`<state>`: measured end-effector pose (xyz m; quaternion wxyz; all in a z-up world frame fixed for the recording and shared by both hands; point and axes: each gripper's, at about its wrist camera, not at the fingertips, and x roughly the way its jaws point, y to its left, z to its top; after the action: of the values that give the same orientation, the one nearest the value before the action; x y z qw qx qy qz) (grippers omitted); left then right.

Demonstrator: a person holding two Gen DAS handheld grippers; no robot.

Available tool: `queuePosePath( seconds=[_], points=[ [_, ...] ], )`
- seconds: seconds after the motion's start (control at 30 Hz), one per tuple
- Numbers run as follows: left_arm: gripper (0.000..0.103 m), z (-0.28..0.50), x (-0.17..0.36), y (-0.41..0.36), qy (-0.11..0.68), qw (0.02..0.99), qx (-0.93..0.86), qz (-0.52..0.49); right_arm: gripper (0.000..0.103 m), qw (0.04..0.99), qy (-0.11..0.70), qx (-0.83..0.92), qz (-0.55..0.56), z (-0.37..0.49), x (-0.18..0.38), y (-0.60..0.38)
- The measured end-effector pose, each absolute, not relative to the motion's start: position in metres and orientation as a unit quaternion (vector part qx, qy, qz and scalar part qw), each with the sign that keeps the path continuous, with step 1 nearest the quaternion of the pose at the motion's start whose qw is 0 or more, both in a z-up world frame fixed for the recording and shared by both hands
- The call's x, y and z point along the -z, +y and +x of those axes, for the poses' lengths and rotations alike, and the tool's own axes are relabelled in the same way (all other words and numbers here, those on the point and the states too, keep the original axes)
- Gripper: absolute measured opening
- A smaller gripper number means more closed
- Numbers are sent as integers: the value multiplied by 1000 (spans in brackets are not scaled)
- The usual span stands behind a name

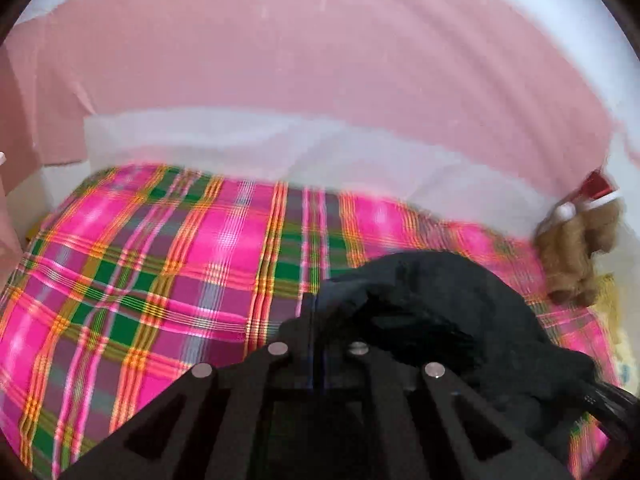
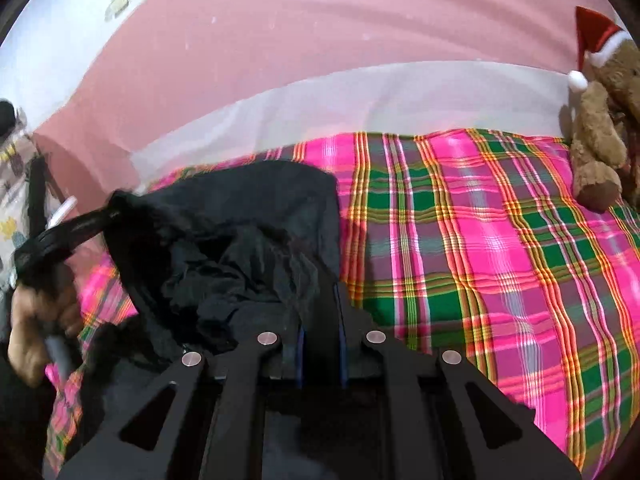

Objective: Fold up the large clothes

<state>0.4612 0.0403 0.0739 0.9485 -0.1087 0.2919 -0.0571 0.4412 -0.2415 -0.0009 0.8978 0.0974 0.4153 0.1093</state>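
Closest to me, my right tool [image 2: 320,300] has its two fingers drawn narrow on a fold of the black garment [image 2: 248,248]; blue-edged pads [image 2: 301,344] press the cloth from both sides. The fabric is thin, limp and badly crumpled, bunched just left of the fingers and hanging below them, where the frame cuts it off. Further left, the left tool [image 2: 60,236] pinches the far corner of the same cloth, with the left hand [image 2: 36,320] wrapped around its handle; both are smeared by motion.

From my left tool [image 1: 320,304], the fingers sit close together with dark cloth between them, so I judge it clamped on the garment [image 1: 440,312], though black on black makes the contact hard to read. The cloth bulges up and to the right of the tips and drops off the lower right corner.

Beyond both tools the bed [image 1: 140,280] is open: a smooth plaid sheet in pink, green and orange, wrinkled only lightly, with free room ahead of the left tool and to the right of the right one. The sheet ends at a white band [image 2: 400,96], then a pink curtain [image 2: 320,32] with soft vertical ripples. A furry brown teddy bear [image 2: 600,144] in a red Santa hat sits at the far right edge, partly cropped.
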Motion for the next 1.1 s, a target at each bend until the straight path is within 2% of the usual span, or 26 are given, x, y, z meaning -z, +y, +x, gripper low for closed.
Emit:
queuePosePath(
  seconds=[0.1,0.23,0.5,0.67,0.73,0.9,1.1],
  points=[
    [2,401,-87,59,268,951,84,-132,12,902,400,-111,122,416,-17,-246],
    [2,338,-72,71,274,947,93,-139,12,897,401,-117,146,368,-24,-244],
    [5,275,1,91,358,917,61,-165,12,870,454,-120,148,291,13,-237],
    [9,238,25,90,403,903,54,-136,18,856,486,-117,131,262,32,-239],
    [11,219,27,90,411,901,57,-129,24,854,494,-113,119,250,34,-240],
    [11,187,19,104,417,900,40,-124,25,851,498,-119,119,226,25,-246],
    [11,207,-30,93,354,922,72,-139,25,877,443,-135,127,249,-10,-229]
  ],
)
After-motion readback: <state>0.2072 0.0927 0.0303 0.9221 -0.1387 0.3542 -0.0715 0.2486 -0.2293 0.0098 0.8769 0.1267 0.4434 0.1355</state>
